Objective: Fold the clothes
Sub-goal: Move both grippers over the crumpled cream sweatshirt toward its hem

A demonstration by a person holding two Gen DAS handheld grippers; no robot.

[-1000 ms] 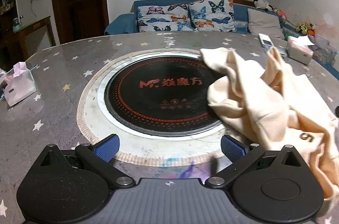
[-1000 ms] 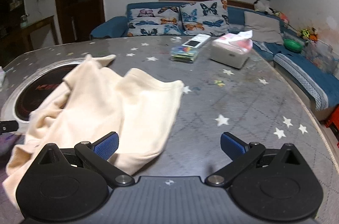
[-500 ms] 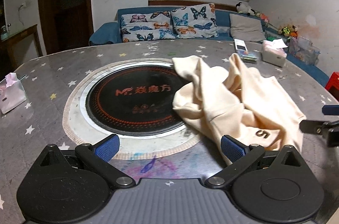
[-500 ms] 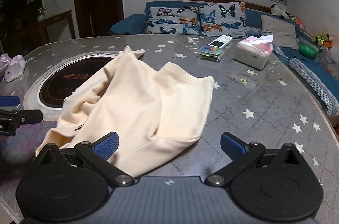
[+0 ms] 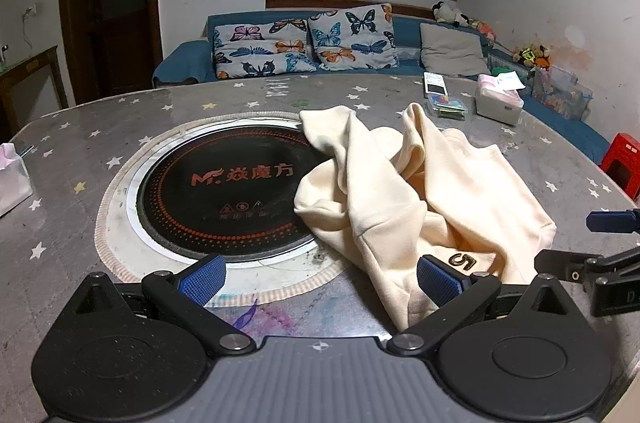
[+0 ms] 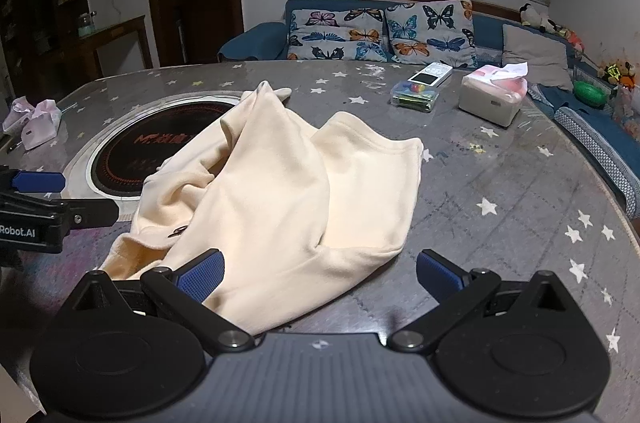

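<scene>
- Fingers of the left gripper (image 5: 318, 281) are spread apart, with nothing held.
- Fingers of the right gripper (image 6: 318, 273) are likewise spread, empty.
- A crumpled cream garment (image 6: 280, 191) is seen on the starred table (image 6: 500, 183), partly over the black hob (image 5: 224, 191).

cream garment (image 6: 288, 191) crumpled on the starry table (image 6: 500, 183), its left edge lapping over the round black hotplate (image 6: 132, 159), right gripper (image 6: 318, 273) wide open right at the garment's near hem, tissue box (image 6: 492, 95) and remote (image 6: 430, 75) way behind the garment
</scene>
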